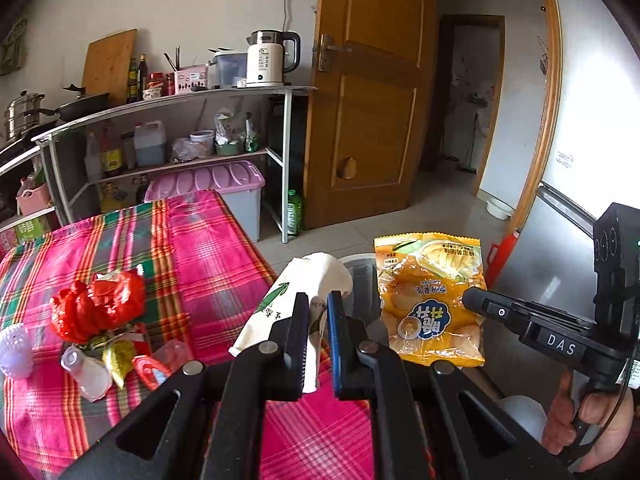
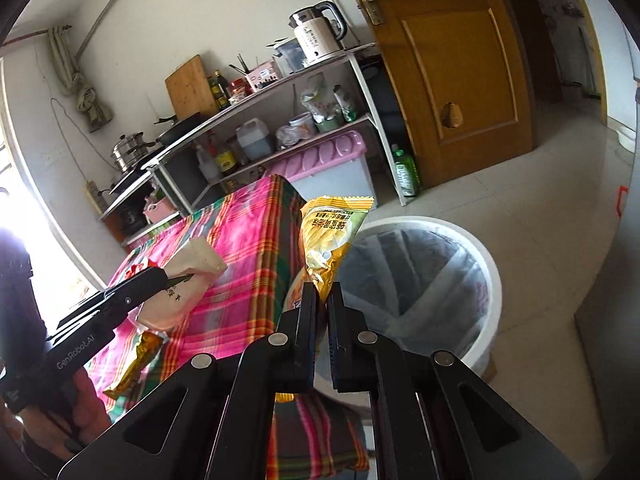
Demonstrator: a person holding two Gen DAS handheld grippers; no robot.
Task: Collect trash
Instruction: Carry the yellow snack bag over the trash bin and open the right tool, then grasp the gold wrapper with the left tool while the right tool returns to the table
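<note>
My left gripper (image 1: 319, 300) is shut on a white paper bag (image 1: 292, 300) with green print and holds it above the table's right edge; the bag also shows in the right wrist view (image 2: 188, 276). My right gripper (image 2: 323, 292) is shut on a yellow snack packet (image 2: 326, 236) and holds it beside the white trash bin (image 2: 486, 264) lined with a clear bag. The packet also shows in the left wrist view (image 1: 430, 300), hanging over the bin. More trash lies on the pink plaid tablecloth (image 1: 208, 248): a red plastic bag (image 1: 96, 308), a small clear bottle (image 1: 86, 372), a gold wrapper (image 1: 118, 360) and a white ball (image 1: 14, 350).
A metal kitchen rack (image 1: 168, 108) with a kettle (image 1: 268, 58), bottles and pots stands behind the table. A pink-lidded storage box (image 1: 216, 188) sits under it. A wooden door (image 1: 372, 92) stands open to a tiled hallway. A gold wrapper (image 2: 138, 360) lies near the table edge.
</note>
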